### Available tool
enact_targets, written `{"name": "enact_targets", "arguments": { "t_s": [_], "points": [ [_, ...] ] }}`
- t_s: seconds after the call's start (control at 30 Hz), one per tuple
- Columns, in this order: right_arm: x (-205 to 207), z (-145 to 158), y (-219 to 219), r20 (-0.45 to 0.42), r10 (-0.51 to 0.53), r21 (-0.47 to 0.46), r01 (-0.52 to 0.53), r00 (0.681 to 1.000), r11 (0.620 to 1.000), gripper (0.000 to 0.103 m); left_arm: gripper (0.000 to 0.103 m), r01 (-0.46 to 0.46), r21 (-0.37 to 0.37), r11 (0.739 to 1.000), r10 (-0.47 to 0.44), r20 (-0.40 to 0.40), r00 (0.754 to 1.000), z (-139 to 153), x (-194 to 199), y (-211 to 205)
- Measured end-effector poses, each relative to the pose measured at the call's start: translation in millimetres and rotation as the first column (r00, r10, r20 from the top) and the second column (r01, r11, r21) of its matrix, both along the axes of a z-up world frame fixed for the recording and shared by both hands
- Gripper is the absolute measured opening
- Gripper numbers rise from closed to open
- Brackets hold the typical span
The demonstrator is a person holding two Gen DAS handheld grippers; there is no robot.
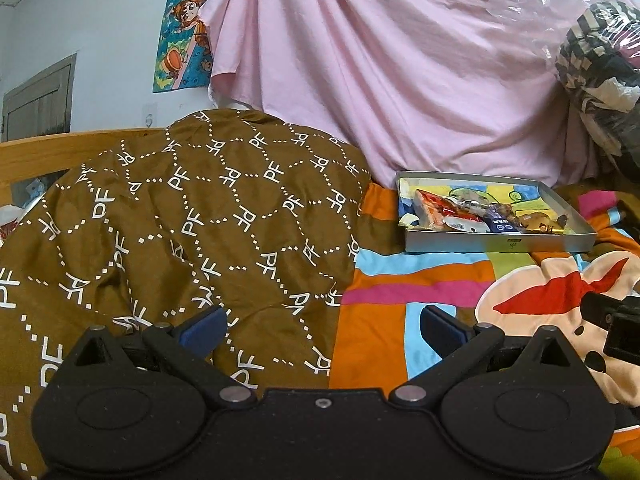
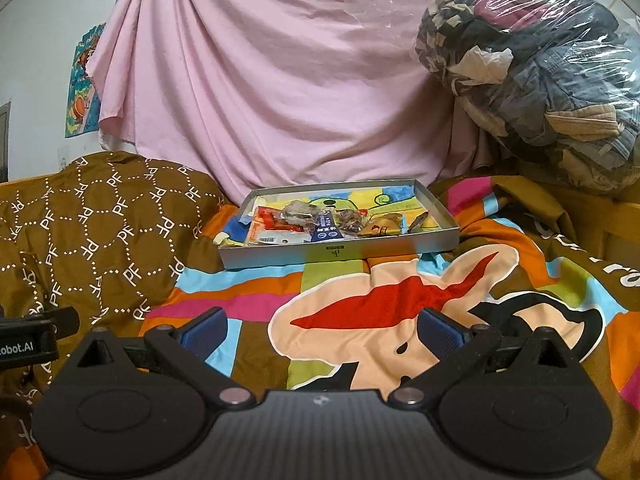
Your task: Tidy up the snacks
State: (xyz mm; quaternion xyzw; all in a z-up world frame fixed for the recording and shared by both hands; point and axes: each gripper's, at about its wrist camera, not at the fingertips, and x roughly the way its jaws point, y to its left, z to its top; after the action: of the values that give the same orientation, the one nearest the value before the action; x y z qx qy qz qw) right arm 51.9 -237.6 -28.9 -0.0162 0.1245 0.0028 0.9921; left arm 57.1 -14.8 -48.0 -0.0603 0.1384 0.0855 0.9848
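Both claws, left claw and right claw, spread wide, empty; snack tray well ahead on bedspread.

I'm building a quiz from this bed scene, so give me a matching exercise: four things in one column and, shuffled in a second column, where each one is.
Things:
1. snack packets
2. grey tray
3. brown PF-print quilt
4. clear bag of clothes

Places:
A. bunched up left of the tray
B. piled up at the right, behind the tray
C. lying inside the tray
D. on the colourful cartoon bedsheet, in front of the pink cloth

Pairs: 1-C, 2-D, 3-A, 4-B
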Motion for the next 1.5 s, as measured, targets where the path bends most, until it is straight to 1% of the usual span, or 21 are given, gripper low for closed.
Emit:
{"name": "enact_targets", "arguments": {
  "t_s": [0.97,1.1,1.27,1.5],
  "points": [
    [0.0,-0.1,1.1,-0.001,0.0,-0.001,0.0,1.0,1.0,0.103,0.102,-0.001,0.002,1.0,0.001,-0.008,1.0,-0.7,0.7,-0.4],
    [0.1,-0.2,1.0,-0.002,-0.001,0.0,0.001,1.0,1.0,0.103,0.102,0.016,0.026,1.0,-0.016,-0.018,1.0,-0.7,1.5,-2.2],
    [-0.1,-0.1,0.9,-0.001,-0.002,-0.001,0.002,1.0,1.0,0.103,0.102,0.017,0.1,0.995,-0.017,-0.003,1.0,1.0,-1.7,-11.3],
    [0.9,-1.0,1.0,-0.004,-0.003,0.0,0.003,1.0,1.0,0.103,0.102,0.015,0.092,0.996,-0.011,-0.037,0.999,1.4,0.9,-11.4]
  ]
}}
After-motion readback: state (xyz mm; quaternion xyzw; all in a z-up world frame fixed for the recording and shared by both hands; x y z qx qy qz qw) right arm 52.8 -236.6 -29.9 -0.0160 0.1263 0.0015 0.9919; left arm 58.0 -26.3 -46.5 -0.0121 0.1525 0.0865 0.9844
